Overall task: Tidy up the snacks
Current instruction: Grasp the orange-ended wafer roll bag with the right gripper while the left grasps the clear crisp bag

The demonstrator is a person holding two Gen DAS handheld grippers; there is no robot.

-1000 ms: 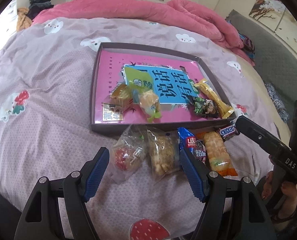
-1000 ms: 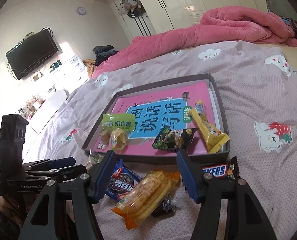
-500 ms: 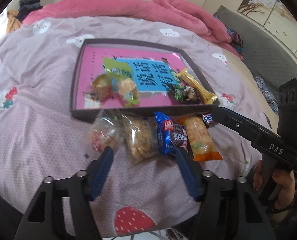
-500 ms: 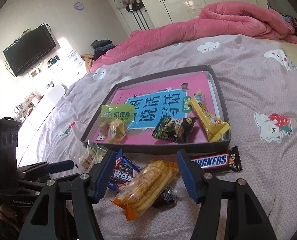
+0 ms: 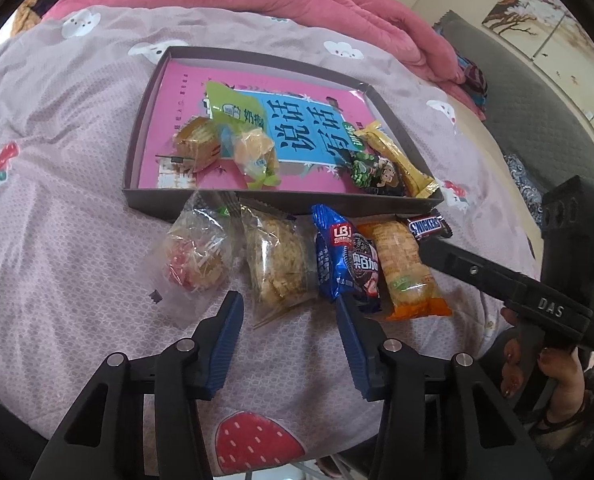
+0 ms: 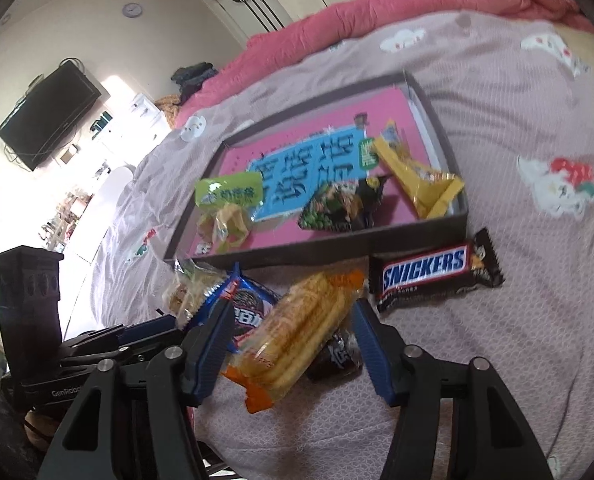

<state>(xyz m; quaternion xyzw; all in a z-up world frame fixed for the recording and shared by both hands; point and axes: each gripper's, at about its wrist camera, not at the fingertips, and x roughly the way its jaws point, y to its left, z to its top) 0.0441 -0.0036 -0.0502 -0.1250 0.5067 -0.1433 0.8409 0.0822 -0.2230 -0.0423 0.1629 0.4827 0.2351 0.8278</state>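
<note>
Snacks [image 5: 281, 268] between downward-tilted tongs [image 5: 289, 320]

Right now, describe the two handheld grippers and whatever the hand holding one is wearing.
Both the left gripper and right gripper have black frames with silver screws and ribbed blue finger pads. The right gripper's body reads "DAS", the left's "GenRobo...". A tall black block tops each. The right hand wears dark nail polish; no sleeve shows.
</note>
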